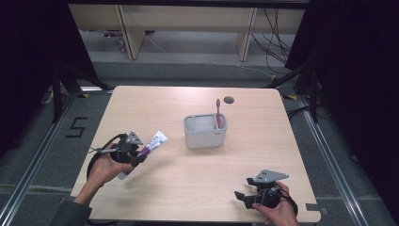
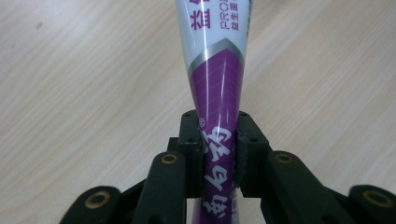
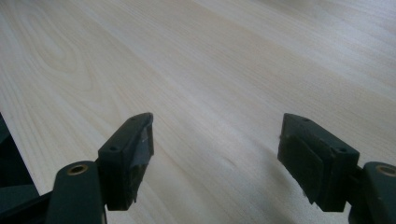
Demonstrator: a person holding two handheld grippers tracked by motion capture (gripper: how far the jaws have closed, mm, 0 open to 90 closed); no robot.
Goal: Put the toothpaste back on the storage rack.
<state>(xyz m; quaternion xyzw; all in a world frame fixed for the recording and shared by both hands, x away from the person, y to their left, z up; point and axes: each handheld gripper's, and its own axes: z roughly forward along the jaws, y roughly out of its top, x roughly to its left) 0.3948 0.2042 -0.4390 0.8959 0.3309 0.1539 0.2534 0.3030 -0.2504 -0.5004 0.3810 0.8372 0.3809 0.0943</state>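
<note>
At the lower left of the high view, the left gripper (image 1: pixel 136 157) holds a purple-and-white plastic toothpaste tube (image 1: pixel 149 146) just above the pale wooden bench (image 1: pixel 263 141), the tube's white end pointing toward the frame's centre. In the left gripper view, the 2 black fingers (image 2: pixel 192 149) are clamped on the tube's (image 2: pixel 217 93) purple section, squeezing it from both sides.

Near the middle of the high view stands a grey rectangular plastic holder (image 1: pixel 205 132), with 1 pink toothbrush (image 1: pixel 218 113) upright in its right compartment; the wider left compartment looks free. The likely step is carrying the tube to that holder.

To do it well, the grip should stay firm on the tube's stiffer part, since a soft tube can slide or fold. Raising it clear of the holder's rim, turning it upright and lowering it into the left compartment would avoid knocking the toothbrush.

At the lower right of the high view, the right gripper (image 1: pixel 244 188) sits low over the bench, its fingers (image 3: pixel 130 154) wide apart with nothing between them; it could steady the holder if it shifts.
</note>
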